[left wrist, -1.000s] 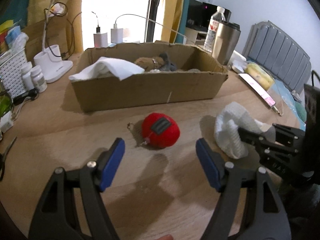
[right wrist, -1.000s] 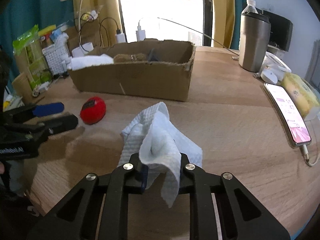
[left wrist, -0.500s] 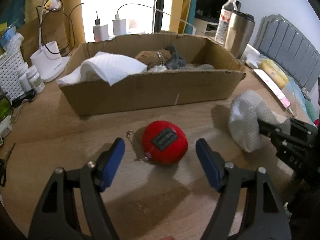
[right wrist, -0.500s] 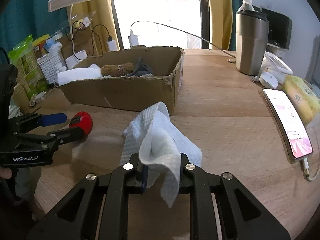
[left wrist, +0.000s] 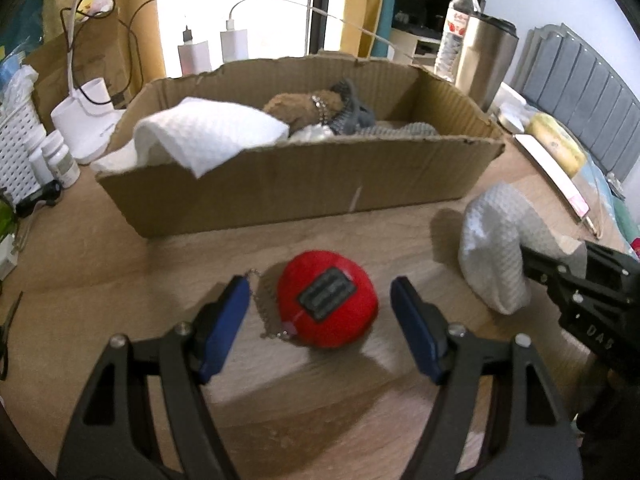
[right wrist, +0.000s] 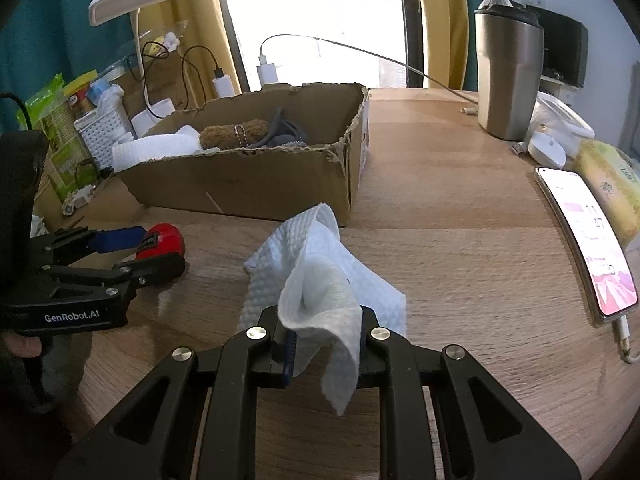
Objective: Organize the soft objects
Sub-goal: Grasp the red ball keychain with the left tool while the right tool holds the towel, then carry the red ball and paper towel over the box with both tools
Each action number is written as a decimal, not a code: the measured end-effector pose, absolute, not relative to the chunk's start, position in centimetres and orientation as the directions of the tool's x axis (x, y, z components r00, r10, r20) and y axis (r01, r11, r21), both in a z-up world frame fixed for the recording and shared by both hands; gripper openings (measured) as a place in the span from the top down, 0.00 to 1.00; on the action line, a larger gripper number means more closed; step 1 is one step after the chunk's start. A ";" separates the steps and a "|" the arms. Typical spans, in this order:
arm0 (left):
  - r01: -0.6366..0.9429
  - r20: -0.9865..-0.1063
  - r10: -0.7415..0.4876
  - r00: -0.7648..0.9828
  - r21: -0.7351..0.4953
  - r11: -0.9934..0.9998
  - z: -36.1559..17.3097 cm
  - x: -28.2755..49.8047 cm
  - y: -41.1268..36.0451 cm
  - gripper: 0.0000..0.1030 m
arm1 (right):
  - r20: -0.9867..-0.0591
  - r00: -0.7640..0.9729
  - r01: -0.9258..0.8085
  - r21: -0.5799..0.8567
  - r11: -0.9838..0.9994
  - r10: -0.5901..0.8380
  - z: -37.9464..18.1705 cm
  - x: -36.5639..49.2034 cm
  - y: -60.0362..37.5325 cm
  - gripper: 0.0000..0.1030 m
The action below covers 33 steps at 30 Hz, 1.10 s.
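Left wrist view has the red ball point(left wrist: 327, 299) lying on the table point(left wrist: 120, 248), a dark patch on top and a short chain point(left wrist: 262, 312) trailing off its left side; it sits between the blue fingertips point(left wrist: 226, 322) of the left tongs point(left wrist: 318, 322), which stand wide with neither pad touching it. Just to the right, the right tongs point(right wrist: 325, 338) are clamped tight on a white cloth point(right wrist: 320, 276), its loose folds bunched above the table. Behind both stands a cardboard box point(left wrist: 280, 196), holding another white cloth point(left wrist: 204, 136), a brown plush toy point(left wrist: 300, 106) and something grey. Farther right are a steel tumbler point(right wrist: 508, 80) and a lit phone point(right wrist: 588, 240).
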<state>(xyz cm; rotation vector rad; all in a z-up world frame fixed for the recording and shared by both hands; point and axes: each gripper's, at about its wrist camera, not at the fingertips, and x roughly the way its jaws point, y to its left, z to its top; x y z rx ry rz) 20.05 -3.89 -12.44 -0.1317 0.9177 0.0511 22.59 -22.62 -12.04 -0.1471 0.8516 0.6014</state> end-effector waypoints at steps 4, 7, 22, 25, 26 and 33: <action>-0.088 -0.795 -0.022 0.606 -0.095 0.992 -12.4 20.2 -4.0 0.42 | -0.749 0.502 -0.552 0.108 0.827 0.433 -12.1 22.7 -22.5 0.81; -0.082 -0.801 -0.032 0.598 -0.100 0.992 -12.6 20.2 -4.0 0.49 | -0.751 0.505 -0.549 0.100 0.830 0.425 -12.2 22.7 -22.4 0.81; -0.019 -0.743 -0.112 0.660 -0.165 0.986 -10.4 18.3 -3.5 0.54 | -0.743 0.538 -0.539 0.060 0.840 0.398 -11.9 22.0 -22.0 0.81; -0.008 -0.726 -0.122 0.676 -0.173 0.985 -9.5 17.9 -3.4 0.54 | -0.737 0.544 -0.545 0.052 0.837 0.400 -11.3 21.6 -21.7 0.81; -0.005 -0.719 -0.125 0.683 -0.177 0.984 -9.1 17.8 -3.4 0.54 | -0.734 0.548 -0.547 0.048 0.836 0.401 -11.1 21.5 -21.6 0.81; 0.011 -0.679 -0.137 0.721 -0.187 0.982 -6.9 17.2 -3.1 0.54 | -0.702 0.587 -0.553 0.016 0.833 0.404 -8.6 20.9 -21.2 0.81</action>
